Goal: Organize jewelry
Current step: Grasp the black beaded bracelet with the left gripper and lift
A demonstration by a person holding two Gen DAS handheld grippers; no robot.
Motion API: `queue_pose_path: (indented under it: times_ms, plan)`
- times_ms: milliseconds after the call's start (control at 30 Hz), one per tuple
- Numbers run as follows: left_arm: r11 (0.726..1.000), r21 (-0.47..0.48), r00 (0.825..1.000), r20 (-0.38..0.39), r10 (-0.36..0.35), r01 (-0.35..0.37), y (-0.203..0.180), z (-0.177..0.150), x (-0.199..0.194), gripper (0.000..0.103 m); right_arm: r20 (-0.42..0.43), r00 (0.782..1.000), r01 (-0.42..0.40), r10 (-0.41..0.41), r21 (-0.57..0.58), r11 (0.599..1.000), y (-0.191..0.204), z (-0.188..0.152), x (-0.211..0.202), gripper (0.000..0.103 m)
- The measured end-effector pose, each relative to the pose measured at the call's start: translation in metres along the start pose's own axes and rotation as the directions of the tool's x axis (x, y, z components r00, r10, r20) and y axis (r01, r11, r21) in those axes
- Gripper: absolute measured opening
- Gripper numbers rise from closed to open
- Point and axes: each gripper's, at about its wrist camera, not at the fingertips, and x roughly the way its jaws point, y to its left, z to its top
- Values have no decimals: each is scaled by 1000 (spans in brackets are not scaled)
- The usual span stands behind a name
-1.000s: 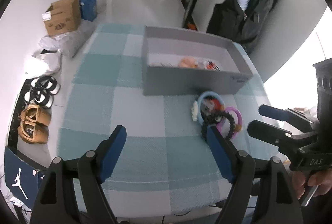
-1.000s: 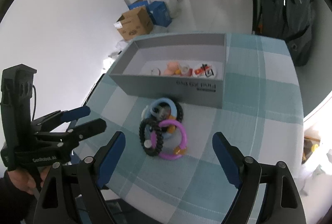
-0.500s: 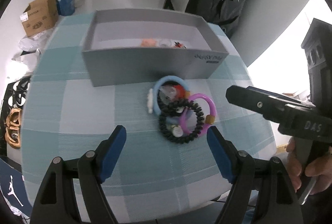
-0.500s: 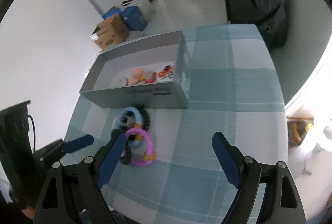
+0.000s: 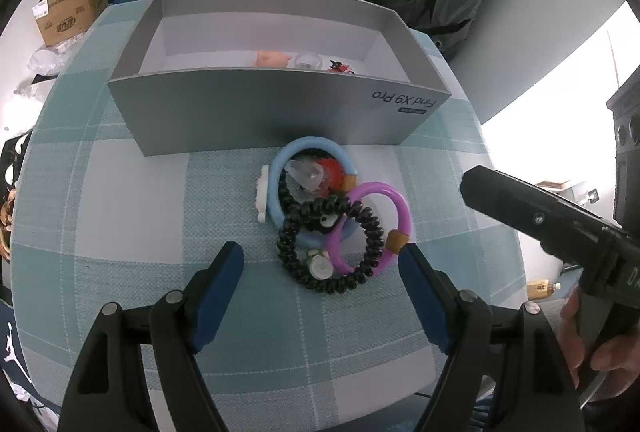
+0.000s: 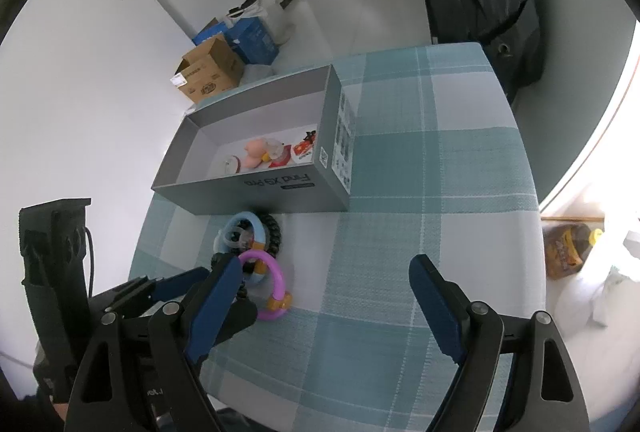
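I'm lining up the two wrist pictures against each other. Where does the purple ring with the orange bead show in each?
Left wrist: purple ring sits centre-right, just beyond the left gripper.
Right wrist: purple ring lies lower left, beside the right gripper's left finger.
Shared landmark: the grey box behind the pile.

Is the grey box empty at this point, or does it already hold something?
Not empty. The grey box is open-topped, and a few small items lie on its floor at one end; the rest is bare.

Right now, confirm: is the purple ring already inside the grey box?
No: the purple ring lies on the checked cloth in front of the grey box, tangled with other bands.
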Motion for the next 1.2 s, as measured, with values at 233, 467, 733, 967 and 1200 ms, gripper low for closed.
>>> queue_pose_path:
  times_ms: [233,467,733,967,1200]
  plan:
    - [1000,-4,1000,-9,-14,14,-3,3,5,49,4,1000,-5,5,4,1000,1,1,-1,86]
    - [1000,13,1000,-8,-28,28,-6,2,2,42,-1,1000,1,-1,-3,1000,3,0,2,86]
    - [997,41,996,44,-71,70,-7,-1,-18,42,-2,1000,3,-3,-7,1000,4,1,4,86]
    - [991,8,987,94,-133,132,7,-1,-43,42,-22,1000,-13,13,-13,1000,9,0,11,86]
    - [984,-57,970,188,-157,170,34,8,-78,42,-53,998,-20,17,-55,998,22,-5,22,85]
